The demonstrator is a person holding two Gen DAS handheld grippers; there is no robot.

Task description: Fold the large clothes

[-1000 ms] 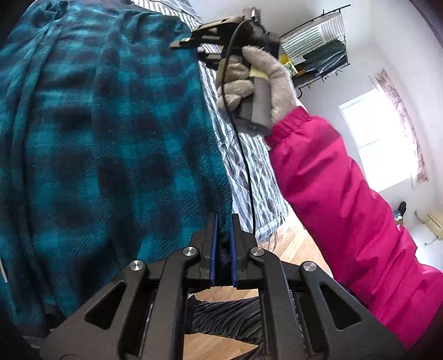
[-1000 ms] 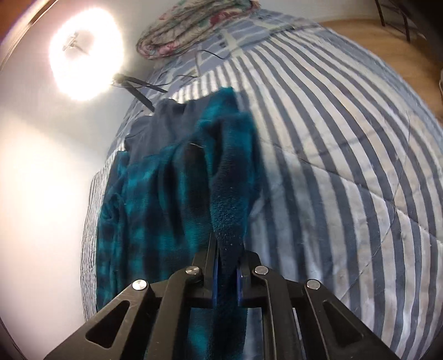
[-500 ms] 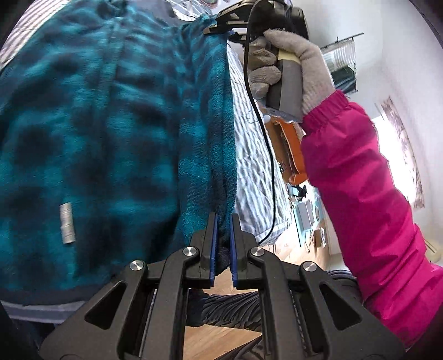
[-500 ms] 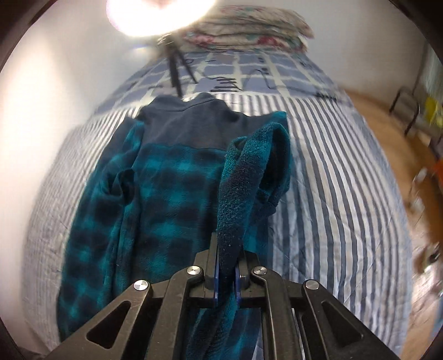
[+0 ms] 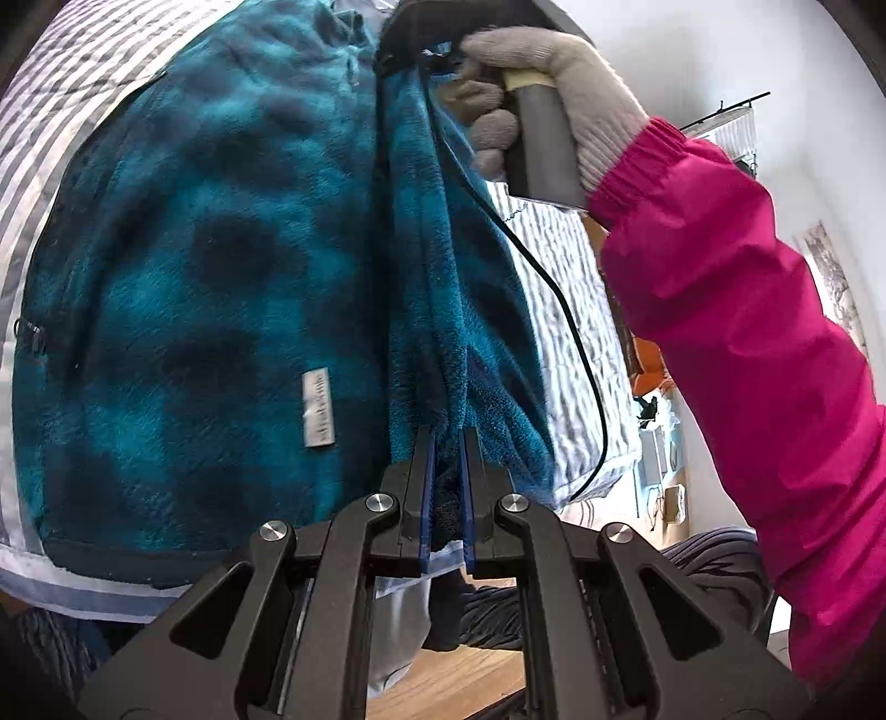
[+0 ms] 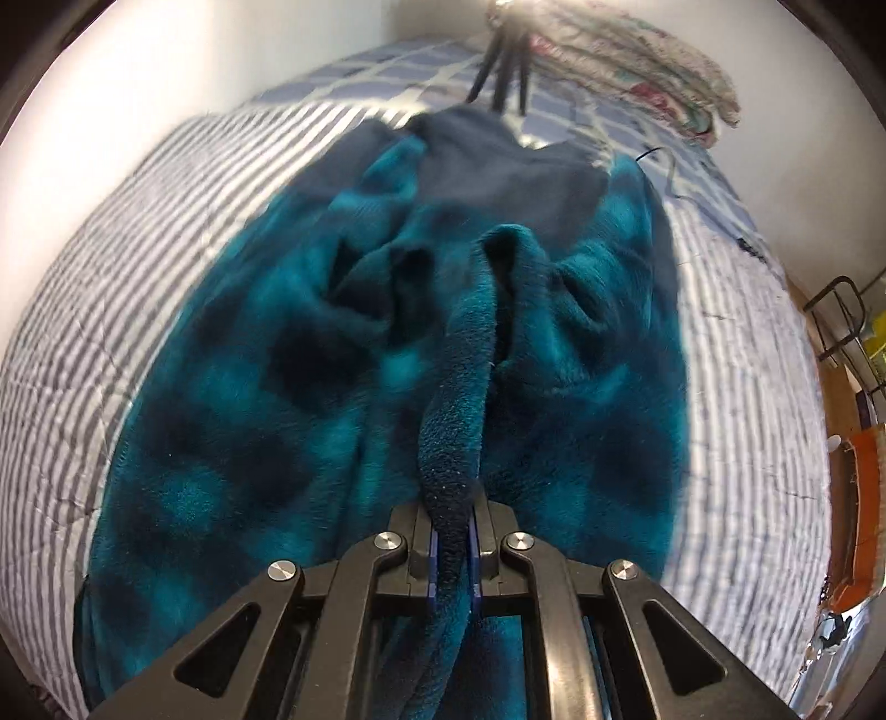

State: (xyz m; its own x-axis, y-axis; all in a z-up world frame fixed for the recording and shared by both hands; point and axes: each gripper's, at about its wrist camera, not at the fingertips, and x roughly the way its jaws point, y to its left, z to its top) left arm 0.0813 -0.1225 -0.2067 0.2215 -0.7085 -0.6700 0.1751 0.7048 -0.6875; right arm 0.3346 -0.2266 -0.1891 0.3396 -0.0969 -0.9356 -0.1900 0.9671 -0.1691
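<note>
A teal and dark plaid fleece jacket (image 5: 221,266) lies spread on a striped bed, its navy collar (image 6: 498,166) toward the pillows. My left gripper (image 5: 446,443) is shut on the jacket's lifted right edge near the hem. In the left wrist view a gloved hand (image 5: 554,83) in a pink sleeve holds the right gripper (image 5: 410,33) farther up the same edge. My right gripper (image 6: 451,526) is shut on a thick fold of the fleece (image 6: 459,399), held over the jacket's body. A white label (image 5: 318,407) shows on the fleece.
The striped quilt (image 6: 111,288) covers the bed. A folded floral blanket (image 6: 637,61) and a black tripod (image 6: 501,61) sit at its head. Wooden floor (image 5: 443,681), an orange object (image 6: 864,498) and a black rack (image 6: 841,315) lie off the bed's right side.
Both grippers have carried the jacket's right edge leftward over its body. The right gripper swung and rolled from beside the jacket to above its middle. Both grips have held.
</note>
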